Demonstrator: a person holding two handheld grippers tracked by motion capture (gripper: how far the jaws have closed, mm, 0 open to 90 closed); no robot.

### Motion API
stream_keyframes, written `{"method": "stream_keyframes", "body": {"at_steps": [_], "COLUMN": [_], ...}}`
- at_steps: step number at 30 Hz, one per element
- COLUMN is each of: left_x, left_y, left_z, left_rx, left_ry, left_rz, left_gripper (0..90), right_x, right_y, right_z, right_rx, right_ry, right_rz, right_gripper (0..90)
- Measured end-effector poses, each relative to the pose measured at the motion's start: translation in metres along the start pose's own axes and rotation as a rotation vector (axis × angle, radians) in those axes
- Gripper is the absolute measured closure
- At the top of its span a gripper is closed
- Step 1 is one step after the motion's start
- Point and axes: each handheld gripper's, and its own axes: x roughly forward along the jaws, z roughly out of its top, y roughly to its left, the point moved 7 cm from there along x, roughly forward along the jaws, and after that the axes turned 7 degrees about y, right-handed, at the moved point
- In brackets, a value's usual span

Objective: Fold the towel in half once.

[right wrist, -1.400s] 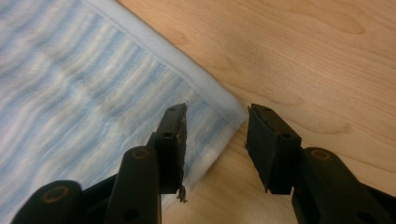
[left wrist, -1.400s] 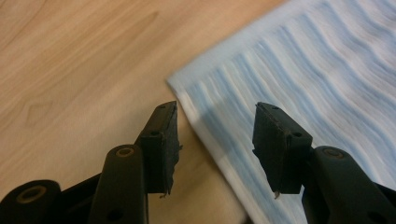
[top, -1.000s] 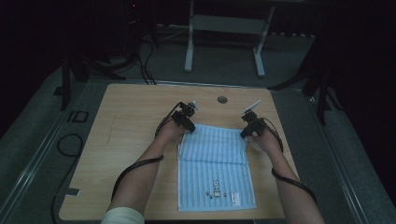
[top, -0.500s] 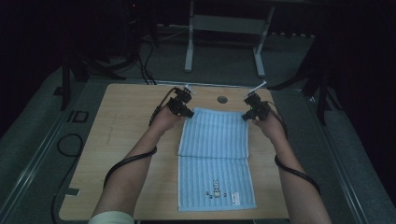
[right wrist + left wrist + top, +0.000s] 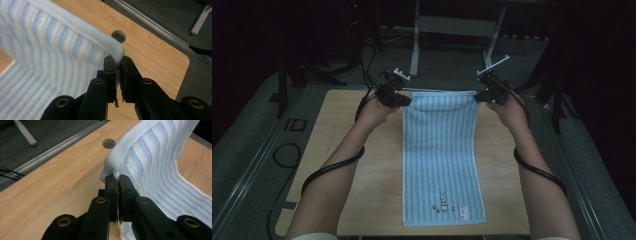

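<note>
A light blue striped towel [image 5: 441,150] stretches along the wooden table [image 5: 352,125], its far edge lifted and pulled taut between both grippers. My left gripper [image 5: 401,100] is shut on the towel's far left corner [image 5: 113,171], with cloth pinched between its jaws. My right gripper [image 5: 482,96] is shut on the far right corner [image 5: 117,51]. The near end of the towel lies flat, with a small printed label [image 5: 464,212] near the front edge of the table.
A round cable hole [image 5: 108,143] in the tabletop sits just beyond the lifted edge, seen also as the cable hole [image 5: 119,35]. Beyond the table's far edge stand a metal frame's legs [image 5: 414,50] on dark carpet. Bare wood lies either side of the towel.
Both grippers have moved away from the person toward the table's far edge, carrying the towel's far edge with them. The folded towel has opened out to its full length.
</note>
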Motion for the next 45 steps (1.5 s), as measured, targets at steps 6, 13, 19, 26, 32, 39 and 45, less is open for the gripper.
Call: {"method": "stream_keyframes", "body": {"at_steps": [6,13,19,26,32,39,45], "left_x": [-0.011,-0.014,0.007,0.017,0.011,0.0,0.003], "left_y": [-0.024,-0.063,-0.096,-0.115,-0.135,-0.174,-0.177], "left_z": [-0.025,-0.076,-0.127,-0.161,-0.177,-0.219,-0.236], "left_rx": [0.042,0.096,0.121,0.1,0.142,0.212,0.193], "left_ry": [-0.001,-0.006,0.05,0.069,0.028,0.128,0.18], "left_rz": [-0.034,-0.106,-0.156,-0.202,-0.248,-0.423,-0.442], "left_gripper": [86.5,86.5,86.4,86.4,86.0,74.0,57.3], "right_x": [-0.01,-0.011,-0.001,0.016,0.015,-0.011,-0.008], "right_y": [0.018,0.048,0.075,0.098,0.107,0.135,0.12], "right_z": [-0.029,-0.085,-0.137,-0.183,-0.207,-0.256,-0.279], "right_rx": [-0.046,-0.109,-0.145,-0.163,-0.144,-0.196,-0.076], "right_ry": [-0.042,-0.056,-0.025,0.029,0.017,0.001,0.016], "right_rz": [0.034,0.092,0.145,0.197,0.226,0.322,0.286], "right_gripper": [83.8,83.7,83.7,83.6,83.6,70.1,60.8]}}
